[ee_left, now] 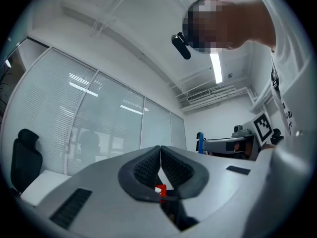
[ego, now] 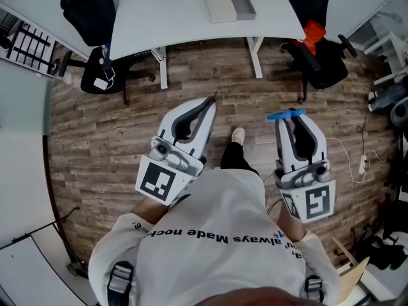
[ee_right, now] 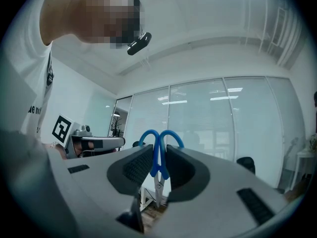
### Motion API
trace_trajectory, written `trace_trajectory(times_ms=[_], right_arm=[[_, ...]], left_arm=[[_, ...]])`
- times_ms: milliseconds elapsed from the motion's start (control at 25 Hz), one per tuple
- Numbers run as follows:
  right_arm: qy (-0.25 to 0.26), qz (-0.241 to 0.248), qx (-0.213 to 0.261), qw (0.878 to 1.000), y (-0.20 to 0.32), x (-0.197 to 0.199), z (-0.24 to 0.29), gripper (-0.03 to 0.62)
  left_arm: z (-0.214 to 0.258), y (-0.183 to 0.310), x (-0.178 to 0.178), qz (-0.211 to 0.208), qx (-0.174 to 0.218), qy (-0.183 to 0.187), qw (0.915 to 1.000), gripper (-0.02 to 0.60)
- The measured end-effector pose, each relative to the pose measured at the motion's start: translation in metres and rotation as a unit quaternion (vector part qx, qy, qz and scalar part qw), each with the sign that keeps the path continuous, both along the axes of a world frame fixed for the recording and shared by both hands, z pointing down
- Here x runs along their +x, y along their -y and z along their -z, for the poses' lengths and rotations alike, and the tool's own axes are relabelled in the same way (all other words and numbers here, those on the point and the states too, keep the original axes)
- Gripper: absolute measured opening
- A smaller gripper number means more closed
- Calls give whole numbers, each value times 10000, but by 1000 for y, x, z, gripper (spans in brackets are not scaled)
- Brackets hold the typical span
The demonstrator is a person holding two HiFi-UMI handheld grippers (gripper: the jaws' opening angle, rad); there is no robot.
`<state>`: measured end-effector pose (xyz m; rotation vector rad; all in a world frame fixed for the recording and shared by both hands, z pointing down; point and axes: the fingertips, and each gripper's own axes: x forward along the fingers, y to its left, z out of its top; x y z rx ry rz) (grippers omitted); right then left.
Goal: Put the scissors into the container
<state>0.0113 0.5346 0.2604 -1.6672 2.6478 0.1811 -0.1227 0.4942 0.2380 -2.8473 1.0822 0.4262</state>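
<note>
Blue-handled scissors [ee_right: 159,150] are clamped between the jaws of my right gripper [ee_right: 158,157], handles up past the fingertips and blades pointing down toward the gripper body. From the head view the scissors' blue handles [ego: 286,114] stick out at the tip of the right gripper [ego: 292,121], which I hold raised in front of my chest. My left gripper [ego: 209,104] is raised beside it, shut with nothing in it; its pads [ee_left: 148,165] meet in the left gripper view. A grey-and-white container [ego: 230,6] lies on the white table [ego: 166,18] ahead.
Black office chairs [ego: 89,11] stand at both ends of the table, one with an orange item [ego: 313,32]. Wooden floor lies between me and the table. Cables and equipment crowd the right side [ego: 382,101]. A white surface [ego: 25,273] is at the lower left.
</note>
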Motion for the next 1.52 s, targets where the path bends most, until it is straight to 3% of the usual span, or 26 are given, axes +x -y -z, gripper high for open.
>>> trace_trajectory(times_ms=[880, 1520], right_arm=[[-6, 206, -35, 9998, 169, 82, 10, 92], [28, 473, -200, 9987, 244, 130, -7, 92]], left_arm=[[14, 165, 84, 60, -15, 54, 10000, 20], [0, 233, 132, 322, -141, 111, 9993, 20]])
